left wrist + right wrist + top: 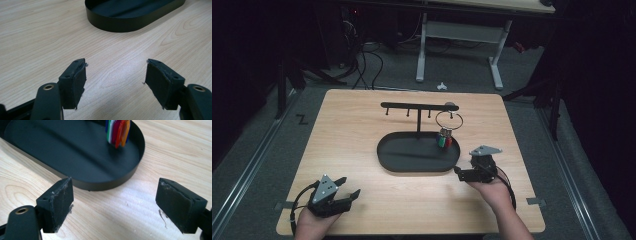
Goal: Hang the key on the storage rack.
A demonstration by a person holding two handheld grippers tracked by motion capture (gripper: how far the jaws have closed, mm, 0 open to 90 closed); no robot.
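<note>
Wooden table (pixel 362 200), left gripper (pixel 349 192) and right gripper (pixel 460 172) both spread wide, near black tray (pixel 384 150).

The whole light wooden table (pixel 362 150) is seen from above and behind in the high view, looking forward and down. The left gripper view is set low over the tabletop, aimed at the black oval metal tray (pixel 130 23). The same tray (pixel 75 157) is framed closer in the right gripper view.
</note>
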